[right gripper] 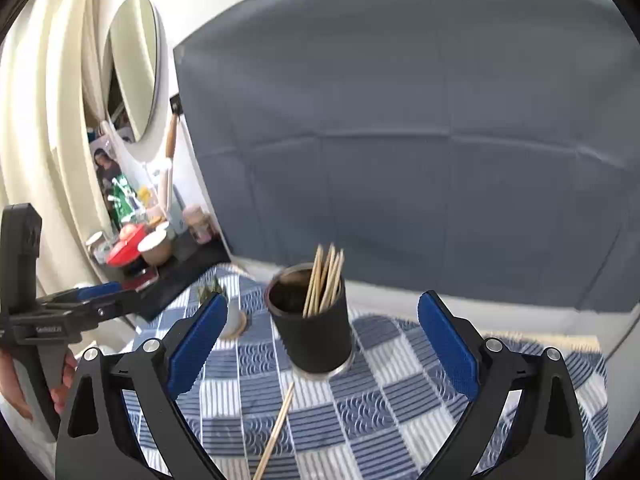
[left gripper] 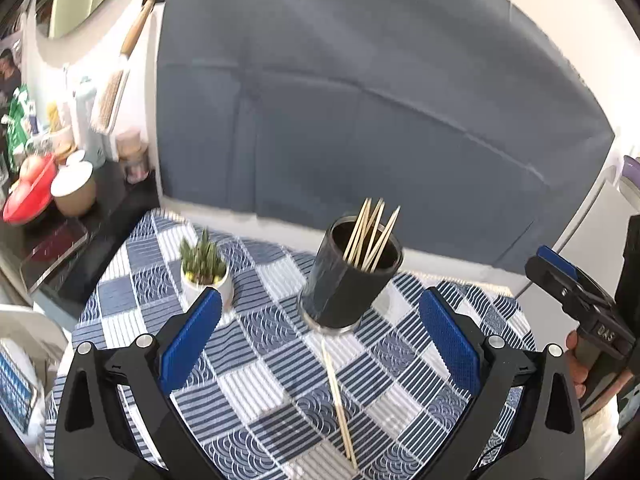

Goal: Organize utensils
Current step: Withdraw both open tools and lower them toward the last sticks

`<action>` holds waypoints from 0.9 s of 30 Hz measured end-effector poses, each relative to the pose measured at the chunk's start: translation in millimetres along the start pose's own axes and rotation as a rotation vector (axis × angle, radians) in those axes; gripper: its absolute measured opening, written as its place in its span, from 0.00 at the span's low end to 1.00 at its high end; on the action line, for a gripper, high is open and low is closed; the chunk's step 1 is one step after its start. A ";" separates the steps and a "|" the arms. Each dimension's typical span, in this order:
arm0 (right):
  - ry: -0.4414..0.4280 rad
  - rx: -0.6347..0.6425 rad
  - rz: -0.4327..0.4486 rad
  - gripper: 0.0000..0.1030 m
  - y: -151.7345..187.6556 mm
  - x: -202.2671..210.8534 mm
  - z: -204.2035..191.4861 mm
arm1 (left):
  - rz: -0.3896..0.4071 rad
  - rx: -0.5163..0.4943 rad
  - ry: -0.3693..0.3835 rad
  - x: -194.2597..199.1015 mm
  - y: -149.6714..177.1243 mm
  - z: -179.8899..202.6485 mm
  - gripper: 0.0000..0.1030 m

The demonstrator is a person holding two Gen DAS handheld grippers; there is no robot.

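A black cup [left gripper: 348, 280] with several wooden chopsticks [left gripper: 370, 236] standing in it sits on the blue-and-white checked tablecloth [left gripper: 264, 380]. One loose chopstick [left gripper: 338, 400] lies on the cloth in front of the cup. My left gripper [left gripper: 320, 340] is open and empty, above the cloth just short of the cup. In the right wrist view the cup [right gripper: 314, 328], its chopsticks [right gripper: 324, 280] and the loose chopstick [right gripper: 276, 428] show too. My right gripper [right gripper: 320, 344] is open and empty, facing the cup.
A small potted plant [left gripper: 204, 272] in a white pot stands left of the cup. A black side counter [left gripper: 80, 240] at far left holds a red pot [left gripper: 30, 192], cups and jars. A grey upholstered panel [left gripper: 360, 100] rises behind the table.
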State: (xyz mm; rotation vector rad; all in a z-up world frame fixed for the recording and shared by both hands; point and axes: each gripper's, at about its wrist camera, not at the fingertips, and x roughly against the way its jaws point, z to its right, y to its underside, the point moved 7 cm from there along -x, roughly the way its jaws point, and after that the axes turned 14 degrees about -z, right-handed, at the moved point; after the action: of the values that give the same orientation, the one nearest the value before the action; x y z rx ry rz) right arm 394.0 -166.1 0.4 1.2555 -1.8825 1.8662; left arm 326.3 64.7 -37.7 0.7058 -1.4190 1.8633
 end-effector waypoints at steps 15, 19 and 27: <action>0.052 -0.016 -0.235 0.90 105.6 -57.6 0.5 | -0.209 0.027 -0.024 -77.3 56.6 -26.0 0.94; 0.069 -0.024 -0.286 0.90 123.5 -70.4 -1.0 | -0.269 0.008 -0.018 -100.5 64.5 -25.3 0.94; 0.117 -0.093 -0.373 0.90 152.5 -89.5 -2.9 | -0.382 -0.088 0.003 -137.8 64.4 -19.0 0.94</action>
State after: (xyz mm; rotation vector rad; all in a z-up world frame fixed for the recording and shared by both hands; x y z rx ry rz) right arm 345.0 -151.5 -168.8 1.3268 -1.5317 1.6010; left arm 361.1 45.4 -185.8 0.8613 -1.2532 1.4969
